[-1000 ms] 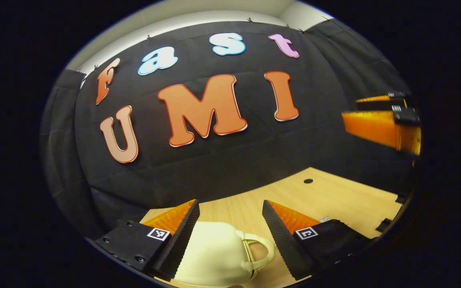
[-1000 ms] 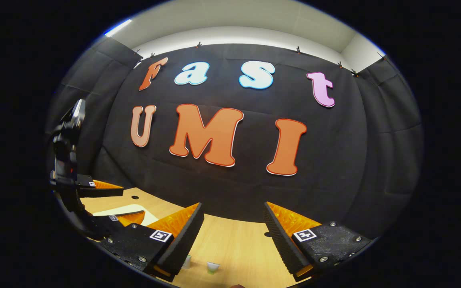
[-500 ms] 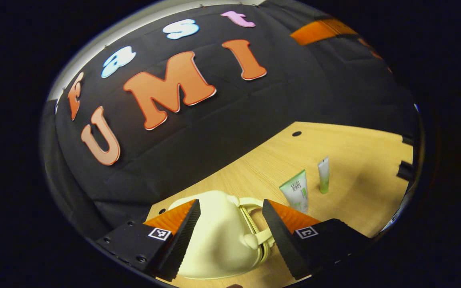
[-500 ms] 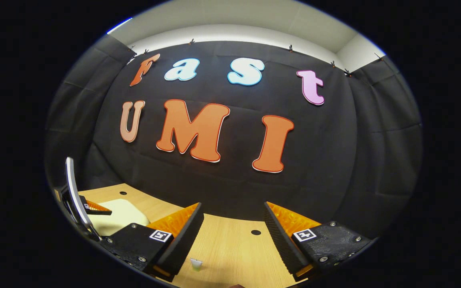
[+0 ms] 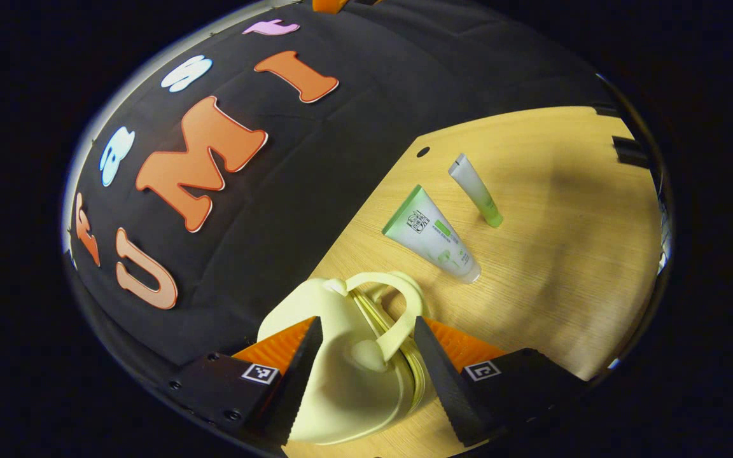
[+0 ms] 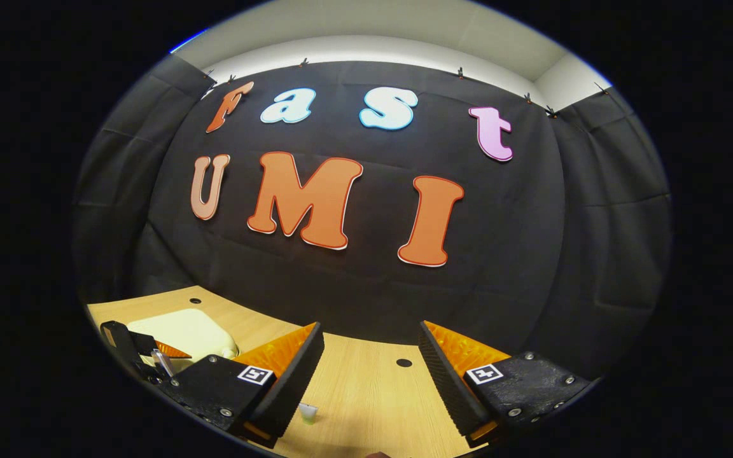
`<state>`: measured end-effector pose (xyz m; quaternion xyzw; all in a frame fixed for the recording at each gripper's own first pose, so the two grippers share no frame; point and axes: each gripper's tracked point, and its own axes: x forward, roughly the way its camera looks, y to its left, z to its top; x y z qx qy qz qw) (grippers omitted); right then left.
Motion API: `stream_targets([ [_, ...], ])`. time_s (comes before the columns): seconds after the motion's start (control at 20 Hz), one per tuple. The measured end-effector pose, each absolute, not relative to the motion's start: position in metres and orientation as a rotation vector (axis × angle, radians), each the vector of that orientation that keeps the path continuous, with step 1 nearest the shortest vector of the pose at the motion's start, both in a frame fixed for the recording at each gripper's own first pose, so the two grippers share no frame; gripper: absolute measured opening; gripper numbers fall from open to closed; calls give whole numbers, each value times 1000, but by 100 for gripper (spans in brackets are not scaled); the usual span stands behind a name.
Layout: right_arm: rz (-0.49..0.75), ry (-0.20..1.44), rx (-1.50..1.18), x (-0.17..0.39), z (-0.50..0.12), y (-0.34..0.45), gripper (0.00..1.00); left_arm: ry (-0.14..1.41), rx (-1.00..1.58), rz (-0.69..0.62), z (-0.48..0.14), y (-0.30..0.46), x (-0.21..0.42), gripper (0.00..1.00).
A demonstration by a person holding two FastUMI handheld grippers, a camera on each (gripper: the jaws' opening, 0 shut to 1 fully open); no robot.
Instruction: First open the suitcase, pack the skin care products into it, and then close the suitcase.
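One cream suitcase (image 5: 347, 356), closed, sits on the wooden table (image 5: 564, 267) near its back edge, between your left gripper (image 5: 363, 372)'s spread fingers; whether they touch it cannot be told. Two tubes stand apart beyond it: a wide tube (image 5: 431, 235) and a thin tube (image 5: 476, 191), with bare tabletop around them. Your right gripper (image 6: 369, 375) hangs open over the table, black wall (image 6: 366, 280) behind.
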<state>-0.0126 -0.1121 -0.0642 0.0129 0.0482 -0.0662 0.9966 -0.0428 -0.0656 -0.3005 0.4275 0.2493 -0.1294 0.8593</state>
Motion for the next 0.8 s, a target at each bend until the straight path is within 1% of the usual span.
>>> stream_targets([
  [0.05, -134, 100, 30, -13, -65, -113, 95, 533, 934, -263, -304, -63, -42, 89],
  [0.1, -134, 101, 37, -13, -65, -114, 95, 535, 963, -270, -308, -65, -42, 83],
  [0.15, -137, 99, 41, -14, -66, -115, 95, 538, 992, -285, -315, -69, -42, 83],
  [0.2, -137, 99, 41, -15, -66, -116, 95, 539, 1033, -293, -321, -74, -44, 75],
  [0.25, -138, 99, 38, -15, -66, -116, 95, 533, 1086, -310, -325, -76, -44, 71],
  [0.35, -139, 97, 30, -16, -66, -116, 95, 537, 1149, -304, -333, -76, -43, 71],
  [0.4, -139, 98, 25, -17, -66, -116, 95, 524, 1186, -300, -334, -75, -37, 53],
  [0.45, -141, 98, 20, -19, -66, -116, 95, 541, 1196, -305, -336, -75, -36, 54],
  [0.55, -141, 102, 15, -21, -67, -116, 95, 546, 1201, -298, -333, -76, -41, 31],
  [0.6, -143, 103, 13, -21, -67, -116, 95, 531, 1201, -289, -333, -78, -26, 19],
  [0.65, -144, 102, 12, -23, -67, -116, 95, 540, 1176, -292, -337, -73, -27, 10],
  [0.7, -146, 102, 11, -24, -66, -116, 95, 552, 1130, -296, -331, -75, -33, 5],
  [0.8, -143, 103, 11, -23, -66, -114, 95, 540, 1006, -265, -315, -72, -30, 5],
])
